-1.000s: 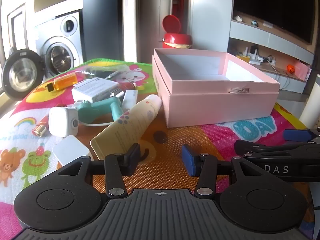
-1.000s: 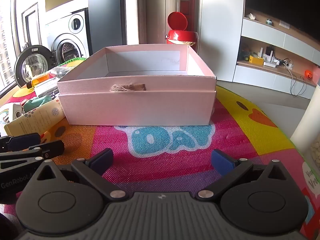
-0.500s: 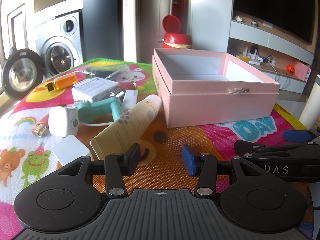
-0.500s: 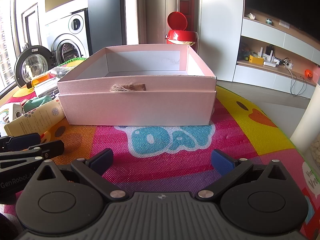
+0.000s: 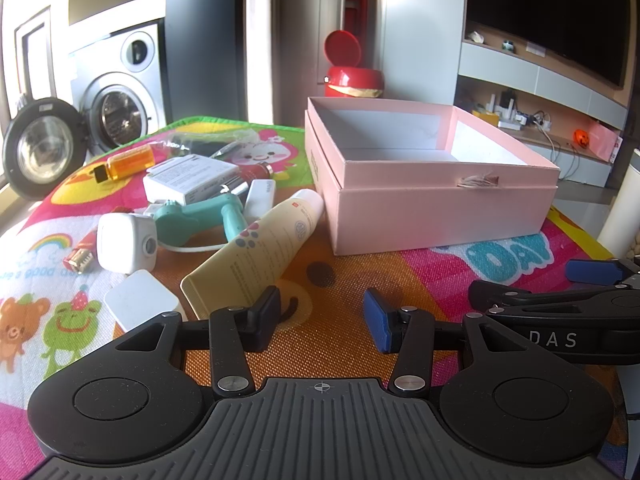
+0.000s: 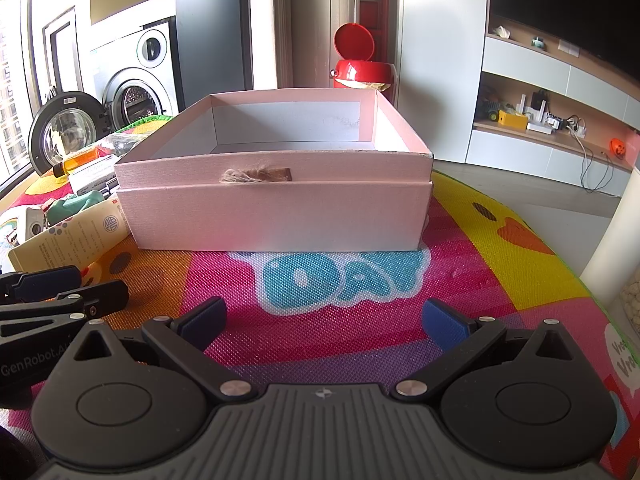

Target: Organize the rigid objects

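Note:
An open, empty pink box (image 5: pixel 436 208) (image 6: pixel 276 216) stands on the colourful play mat. Left of it lies a pile: a cream tube (image 5: pixel 256 252) (image 6: pixel 68 240), a teal gun-shaped tool (image 5: pixel 200 218), a white round-lens device (image 5: pixel 126 244), a white square block (image 5: pixel 140 306), a white flat box (image 5: pixel 192 178), an orange bottle (image 5: pixel 128 166) and a white stick (image 5: pixel 260 196). My left gripper (image 5: pixel 322 318) is open and empty, low over the mat just in front of the tube's flat end. My right gripper (image 6: pixel 324 320) is open and empty, facing the box front.
A washing machine with its door open (image 5: pixel 40 148) stands behind the mat on the left. A red bin (image 5: pixel 352 76) is behind the box. A white cylinder (image 6: pixel 616 248) stands at the mat's right edge. Each gripper shows in the other's view, at its edge.

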